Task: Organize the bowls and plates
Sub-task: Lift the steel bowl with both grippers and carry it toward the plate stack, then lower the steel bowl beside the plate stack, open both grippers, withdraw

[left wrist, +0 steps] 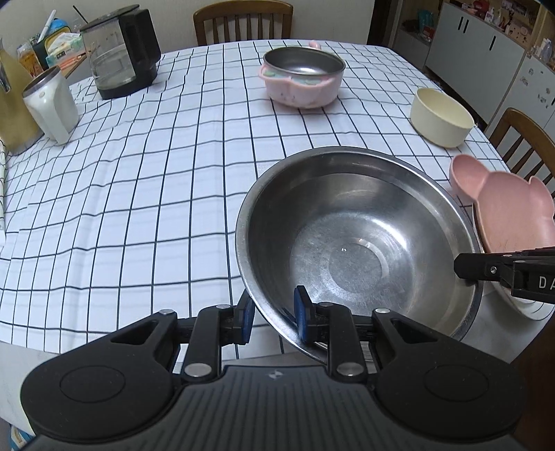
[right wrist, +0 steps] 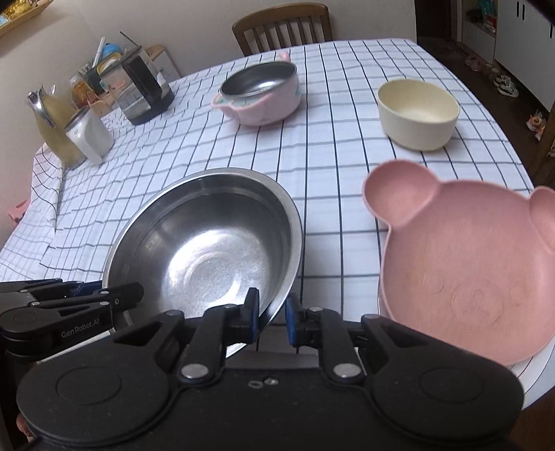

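Nearest the cameras, both grippers have hold of the large steel bowl [left wrist: 360, 243]: the left gripper [left wrist: 274, 317] straddles the near-left part of its rim, one blue pad [left wrist: 301, 312] inside the wall and the other outside, the jaws drawn in but whether they actually pinch the metal I cannot tell; the right gripper [right wrist: 272, 312] sits the same way on the opposite rim, one pad inside and one out, and its bite is equally unclear. The bowl looks tilted and lifted a little off the checked tablecloth [left wrist: 138, 190], so the step in hand seems to be a two-handed carry of the biggest bowl toward a stacking spot. The next move calls for both hands travelling together and level, since a thin, slick rim could slip out if one side leads. Just beside the bowl on the right, a pink bear-shaped plate [right wrist: 464, 270] rests on what looks like a white plate [right wrist: 530, 367], close enough to be clipped by the steel rim or the right gripper. Farther off stands a cream bowl [right wrist: 418, 111], and beyond the middle a pink bowl with a steel liner [right wrist: 260, 93]; both are well apart from the carry. At the far left edge a black coffee maker [left wrist: 121, 52], a white jug [left wrist: 52, 104] and other clutter stand clear of the work, with a wooden chair [left wrist: 242, 20] behind the table.
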`<state>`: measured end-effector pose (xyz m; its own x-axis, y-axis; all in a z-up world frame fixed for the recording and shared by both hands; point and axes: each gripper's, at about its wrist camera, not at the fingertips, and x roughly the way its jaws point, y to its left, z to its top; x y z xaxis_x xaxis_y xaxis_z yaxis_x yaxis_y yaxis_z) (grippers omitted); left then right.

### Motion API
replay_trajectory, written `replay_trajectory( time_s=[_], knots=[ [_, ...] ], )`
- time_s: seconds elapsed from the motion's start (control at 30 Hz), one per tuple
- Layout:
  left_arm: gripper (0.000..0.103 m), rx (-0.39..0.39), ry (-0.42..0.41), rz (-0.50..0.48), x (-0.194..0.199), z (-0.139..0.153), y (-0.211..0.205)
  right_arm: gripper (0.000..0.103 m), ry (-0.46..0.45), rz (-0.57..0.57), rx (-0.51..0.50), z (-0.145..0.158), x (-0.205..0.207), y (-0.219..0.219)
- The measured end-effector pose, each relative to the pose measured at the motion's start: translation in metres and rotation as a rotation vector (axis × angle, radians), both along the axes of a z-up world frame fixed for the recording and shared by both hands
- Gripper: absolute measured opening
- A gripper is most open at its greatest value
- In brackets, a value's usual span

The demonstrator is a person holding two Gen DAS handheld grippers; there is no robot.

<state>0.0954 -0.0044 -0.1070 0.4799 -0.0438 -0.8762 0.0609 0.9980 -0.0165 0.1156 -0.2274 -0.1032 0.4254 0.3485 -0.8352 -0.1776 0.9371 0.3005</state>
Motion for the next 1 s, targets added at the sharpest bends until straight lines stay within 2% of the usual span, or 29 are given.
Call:
replay_trajectory(
  time_s=[0.67,1.0],
  knots=[
    [0.022,-0.025,0.056,0.01,0.002,-0.02,0.006,0.018,0.045,0.003,-0.01,-0.023,-0.003,0.004],
    [0.023,-0.041,0.069,0.005,0.004,-0.022,0.009,0.026,0.049,0.009,-0.029,-0.021,-0.001,0.003]
  ],
)
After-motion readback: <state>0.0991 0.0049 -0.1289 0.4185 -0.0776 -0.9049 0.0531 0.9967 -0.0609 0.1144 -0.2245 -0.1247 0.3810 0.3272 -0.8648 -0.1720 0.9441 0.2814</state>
